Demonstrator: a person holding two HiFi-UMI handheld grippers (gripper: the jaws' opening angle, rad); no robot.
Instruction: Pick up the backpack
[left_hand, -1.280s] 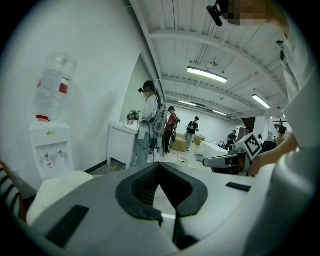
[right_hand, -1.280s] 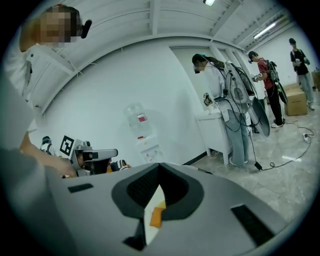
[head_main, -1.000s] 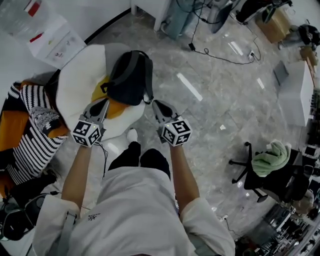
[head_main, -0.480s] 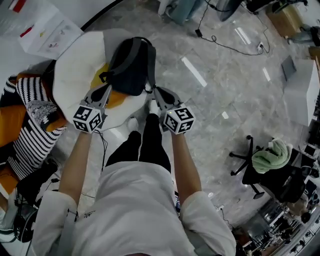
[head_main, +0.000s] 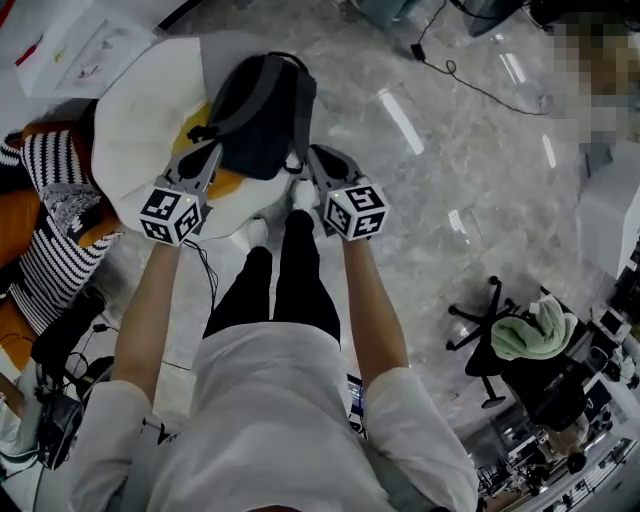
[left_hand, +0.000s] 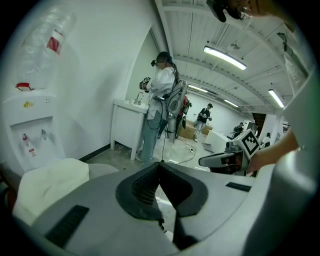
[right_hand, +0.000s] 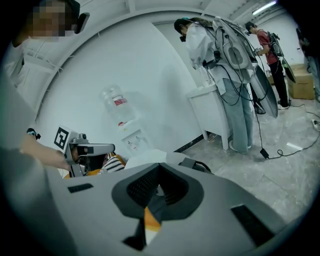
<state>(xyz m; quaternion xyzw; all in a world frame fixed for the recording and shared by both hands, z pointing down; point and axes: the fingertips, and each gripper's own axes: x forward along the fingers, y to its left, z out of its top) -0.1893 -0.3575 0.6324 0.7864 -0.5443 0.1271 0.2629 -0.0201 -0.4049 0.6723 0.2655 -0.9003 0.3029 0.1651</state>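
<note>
Both jaws pressed together, nothing in them. The left gripper (head_main: 203, 162) and right gripper (head_main: 318, 165) are held out in front of the person, angled down, roughly level w/ each other. The black backpack (head_main: 258, 120) lies on a white fried-egg-style cushion (head_main: 140, 120) w/ a yellow centre, on the marble floor (head_main: 430, 190). Its long axis runs away from the person, leaning slightly right in the head view, w/ grey shoulder straps (head_main: 300, 110) along top and right edge. It sits straight ahead, between the two grippers, which flank its near end: L tip at the near-left corner, R tip just beside the near-right edge by the strap. Can't tell if either touches. Both abt equally near, R maybe closer to a strap. Striped fabric (head_main: 50, 255) is off to the L, not involved. Judgement: pre-grasp approach, pack not lifted yet. Jaws must spread before any pinch, and the right-side strap looks like the easiest grab.
</note>
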